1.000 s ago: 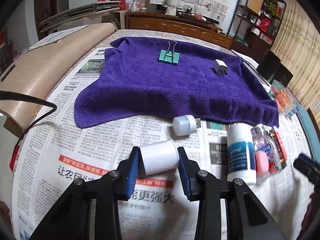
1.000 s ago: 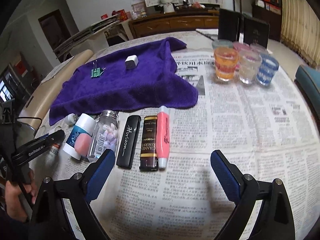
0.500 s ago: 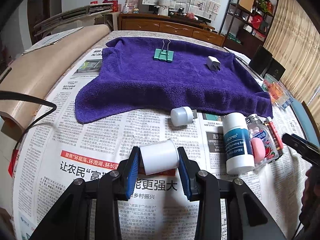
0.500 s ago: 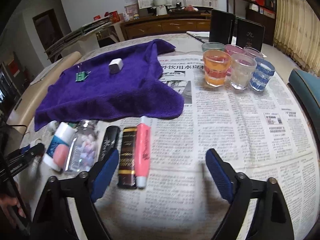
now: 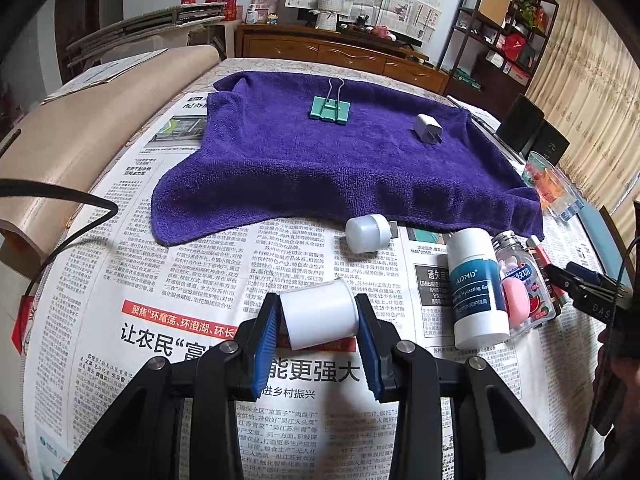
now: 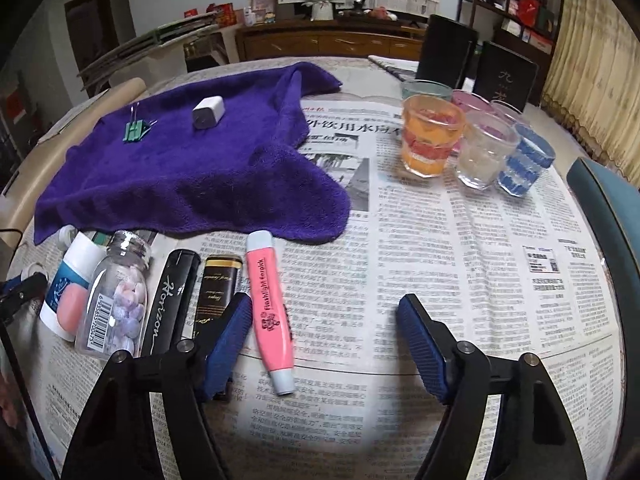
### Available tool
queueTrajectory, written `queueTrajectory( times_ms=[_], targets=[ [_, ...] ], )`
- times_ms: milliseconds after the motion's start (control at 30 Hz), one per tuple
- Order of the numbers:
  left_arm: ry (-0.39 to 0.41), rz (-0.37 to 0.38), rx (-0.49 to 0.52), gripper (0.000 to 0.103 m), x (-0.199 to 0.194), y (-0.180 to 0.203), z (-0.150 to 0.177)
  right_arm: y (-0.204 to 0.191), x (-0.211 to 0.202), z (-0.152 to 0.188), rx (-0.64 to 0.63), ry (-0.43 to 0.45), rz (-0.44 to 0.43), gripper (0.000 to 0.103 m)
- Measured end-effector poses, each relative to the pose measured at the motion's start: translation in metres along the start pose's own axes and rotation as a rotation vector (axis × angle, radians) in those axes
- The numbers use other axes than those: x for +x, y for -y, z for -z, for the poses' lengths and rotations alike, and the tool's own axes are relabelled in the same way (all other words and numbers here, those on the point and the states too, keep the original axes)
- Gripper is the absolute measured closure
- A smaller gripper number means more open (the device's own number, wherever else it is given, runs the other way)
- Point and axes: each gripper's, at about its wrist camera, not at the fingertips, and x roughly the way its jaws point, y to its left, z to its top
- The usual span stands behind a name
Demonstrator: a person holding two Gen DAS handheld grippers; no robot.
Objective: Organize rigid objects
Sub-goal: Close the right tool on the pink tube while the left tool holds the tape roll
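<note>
My left gripper (image 5: 318, 334) is shut on a white cylindrical container (image 5: 318, 318), held on its side low over the newspaper. Ahead lie a small white cap-shaped piece (image 5: 367, 233), a white-and-blue bottle (image 5: 476, 288) and a clear bottle of pink sweets (image 5: 520, 280). My right gripper (image 6: 324, 332) is open over the row's right end. A pink pen (image 6: 270, 312) lies just inside its left finger (image 6: 228, 332), which overlaps a dark brown tube (image 6: 214, 292). A black case (image 6: 170, 300) lies to the left of the tube.
A purple towel (image 5: 340, 160) carries a green binder clip (image 5: 330, 110) and a white charger (image 5: 427, 128). Several coloured glasses (image 6: 432, 140) stand at the right rear, with two black boxes (image 6: 504, 80) behind them. A black cable (image 5: 60, 196) crosses the left side.
The right gripper has come closer to the row, its jaws have narrowed, and the pink pen now lies by its left finger. The left gripper still holds the white container, hardly moved.
</note>
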Motion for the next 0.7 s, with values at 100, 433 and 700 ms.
queueTrajectory(
  times_ms=[100, 433, 700],
  targets=[
    [-0.001, 0.005, -0.002, 0.068, 0.000, -0.001, 0.000, -0.008, 0.002, -0.002, -0.035, 0.011, -0.015, 0.034],
    [0.001, 0.003, -0.005, 0.068, 0.000, -0.003, 0.000, -0.018, -0.001, -0.004, -0.108, 0.028, -0.084, 0.081],
    [0.007, -0.008, -0.002, 0.068, -0.002, -0.004, 0.001, -0.021, -0.006, 0.001, -0.114, 0.022, -0.108, 0.087]
  ],
)
